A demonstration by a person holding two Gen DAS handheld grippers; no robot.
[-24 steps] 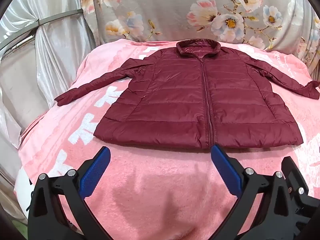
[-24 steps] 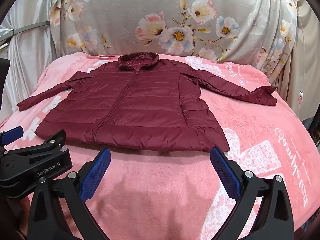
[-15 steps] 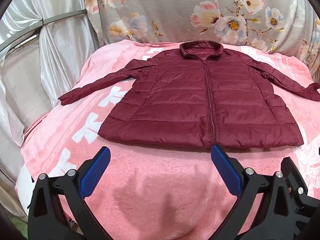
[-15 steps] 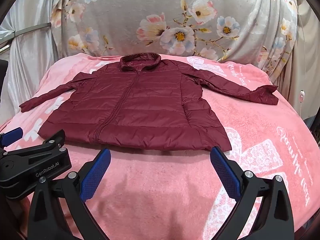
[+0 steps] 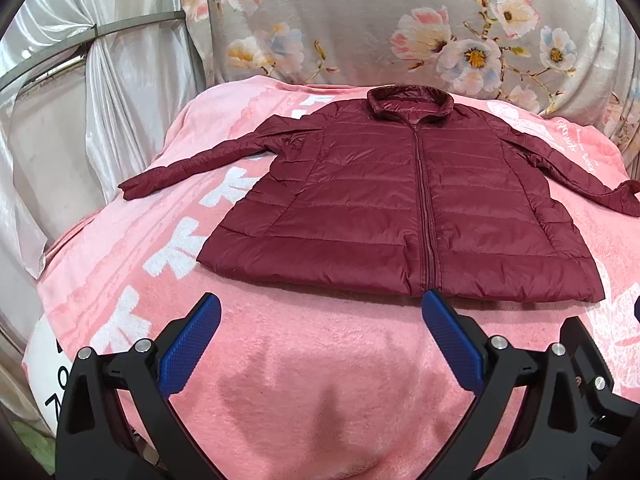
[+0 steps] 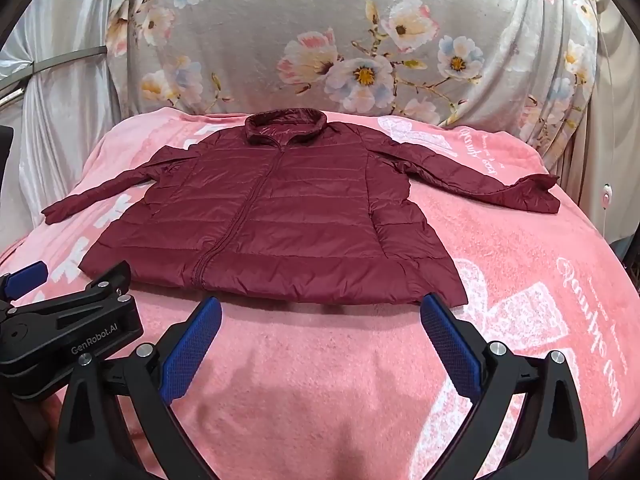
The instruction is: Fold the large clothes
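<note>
A maroon quilted jacket (image 5: 400, 208) (image 6: 276, 224) lies flat and zipped on a pink blanket (image 5: 304, 360) (image 6: 320, 380), collar at the far side, both sleeves spread outward. My left gripper (image 5: 320, 308) hovers open over bare blanket just short of the hem, nothing between its blue pads. My right gripper (image 6: 320, 312) is likewise open and empty, near the hem's right half. The left gripper's black body (image 6: 68, 328) shows at the lower left of the right wrist view.
A floral grey cloth (image 5: 400, 24) (image 6: 360, 40) hangs behind the blanket. Silvery draped fabric and a metal rail (image 5: 100, 36) stand at the left. The blanket falls away at its left edge (image 5: 48, 280) and right edge (image 6: 608, 264).
Both views have shifted slightly: the jacket sits a little further right and lower in each frame than before. Both grippers stay wide open and empty.
</note>
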